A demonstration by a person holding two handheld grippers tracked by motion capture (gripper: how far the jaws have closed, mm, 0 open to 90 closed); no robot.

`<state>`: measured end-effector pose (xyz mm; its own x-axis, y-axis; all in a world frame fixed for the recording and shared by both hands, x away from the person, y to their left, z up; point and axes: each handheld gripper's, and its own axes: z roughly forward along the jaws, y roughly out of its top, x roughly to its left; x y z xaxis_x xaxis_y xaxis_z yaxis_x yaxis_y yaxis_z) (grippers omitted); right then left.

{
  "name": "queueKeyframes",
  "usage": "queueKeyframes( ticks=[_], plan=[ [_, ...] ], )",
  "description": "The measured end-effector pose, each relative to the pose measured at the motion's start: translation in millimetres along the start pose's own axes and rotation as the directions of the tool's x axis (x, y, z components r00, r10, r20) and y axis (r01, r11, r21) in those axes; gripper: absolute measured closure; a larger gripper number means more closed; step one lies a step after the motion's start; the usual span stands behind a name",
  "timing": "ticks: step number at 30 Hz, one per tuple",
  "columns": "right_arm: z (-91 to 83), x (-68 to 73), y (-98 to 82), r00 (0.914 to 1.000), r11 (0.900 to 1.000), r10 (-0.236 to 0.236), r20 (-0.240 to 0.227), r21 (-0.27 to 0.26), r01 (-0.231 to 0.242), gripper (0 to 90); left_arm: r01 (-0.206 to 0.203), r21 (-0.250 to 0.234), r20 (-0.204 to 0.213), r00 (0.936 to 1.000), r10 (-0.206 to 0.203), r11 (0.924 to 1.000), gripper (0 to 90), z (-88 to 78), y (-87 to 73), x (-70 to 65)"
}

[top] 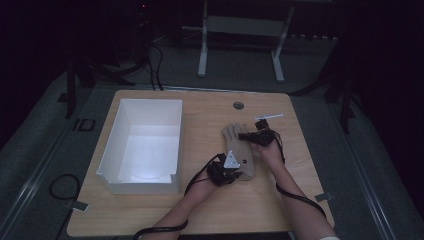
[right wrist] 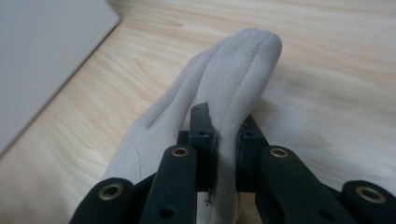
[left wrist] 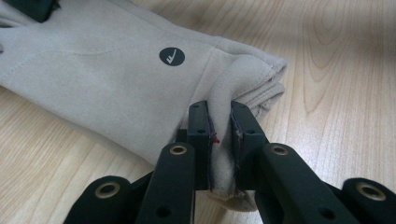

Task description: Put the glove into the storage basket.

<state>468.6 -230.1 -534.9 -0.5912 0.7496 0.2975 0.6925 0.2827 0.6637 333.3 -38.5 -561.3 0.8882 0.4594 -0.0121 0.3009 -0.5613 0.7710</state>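
A beige fabric glove [top: 239,150] lies flat on the wooden table [top: 200,210], right of centre, fingers pointing away from the person. My left gripper [top: 231,172] is shut on the glove's cuff edge [left wrist: 224,154], pinching a fold of cloth near a small round dark logo [left wrist: 172,56]. My right gripper [top: 248,135] is shut on the finger end of the glove [right wrist: 229,116], a ridge of fabric squeezed between its jaws.
An open white box [top: 145,145] stands on the left half of the table; its side [right wrist: 46,56] appears in the right gripper view. A round cable hole [top: 238,105] sits near the far edge. Cables trail from both grippers towards the person.
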Motion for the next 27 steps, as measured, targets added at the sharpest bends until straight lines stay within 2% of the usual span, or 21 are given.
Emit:
queueKeyframes(
  ticks=[2, 6, 8, 9, 11, 12, 14, 15, 16, 19, 22, 27],
  plan=[
    [2.9, -0.1, 0.2, 1.0000, 1.000, 0.010, 0.000, 0.015, -0.010, 78.3, 0.010, 0.002, 0.001, 0.9999, -0.010, 0.9999, 81.3, 1.2, -3.6, 0.9],
    [6.5, 4.3, -0.2, 0.9998, 0.999, -0.021, 0.007, 0.034, 0.020, 74.1, 0.015, 0.000, 0.007, 0.9999, -0.015, 0.9999, 81.2, 1.5, -7.7, 1.8],
    [7.3, 6.9, 0.4, 0.9988, 0.998, -0.042, 0.026, 0.043, 0.041, 71.7, 0.005, 0.007, 0.008, 1.0000, -0.005, 1.0000, 81.2, 1.0, -7.6, 2.0],
    [7.8, 6.4, 0.9, 0.9993, 0.998, -0.033, 0.019, 0.051, 0.032, 72.9, 0.000, 0.008, 0.004, 1.0000, 0.000, 1.0000, 81.2, 0.8, -7.6, 1.7],
    [8.2, 7.8, 1.2, 0.9983, 0.997, -0.050, 0.030, 0.052, 0.048, 72.2, 0.006, 0.007, 0.009, 0.9999, -0.006, 1.0000, 81.2, 1.0, -8.3, 1.7],
    [8.5, 7.6, 1.0, 0.9990, 0.998, -0.040, 0.020, 0.049, 0.039, 65.8, 0.007, 0.005, 0.010, 0.9999, -0.007, 1.0000, 81.3, 0.9, -8.8, 2.1],
    [13.0, 5.1, -0.5, 0.9995, 0.998, -0.003, -0.032, 0.070, 0.005, 44.4, 0.020, -0.001, 0.017, 0.9997, -0.020, 0.9998, 81.3, 1.0, -10.0, 2.8],
    [15.5, 4.6, -1.6, 0.9993, 0.996, 0.002, -0.038, 0.090, 0.001, 41.6, 0.023, -0.004, 0.020, 0.9995, -0.023, 0.9997, 81.2, 1.2, -10.6, 3.1],
    [19.8, 4.5, -4.2, 0.9998, 0.994, -0.001, -0.020, 0.111, 0.003, 39.9, 0.021, -0.004, 0.020, 0.9996, -0.021, 0.9998, 81.2, 1.2, -10.6, 3.2],
    [22.4, 3.2, -7.3, 0.9994, 0.995, 0.014, -0.033, 0.099, -0.010, 54.1, 0.019, 0.002, 0.019, 0.9996, -0.019, 0.9998, 81.2, 1.0, -10.0, 3.7],
    [21.8, 10.0, -7.5, 0.9995, 0.995, -0.022, -0.023, 0.101, 0.024, 65.4, 0.023, 0.005, 0.023, 0.9995, -0.023, 0.9997, 81.2, 0.8, -9.4, 4.2],
    [18.1, 11.1, -7.0, 0.9992, 0.997, -0.001, -0.041, 0.079, 0.004, 68.7, 0.029, 0.016, 0.027, 0.9992, -0.030, 0.9994, 81.2, -0.9, -8.1, 4.1]
  ],
)
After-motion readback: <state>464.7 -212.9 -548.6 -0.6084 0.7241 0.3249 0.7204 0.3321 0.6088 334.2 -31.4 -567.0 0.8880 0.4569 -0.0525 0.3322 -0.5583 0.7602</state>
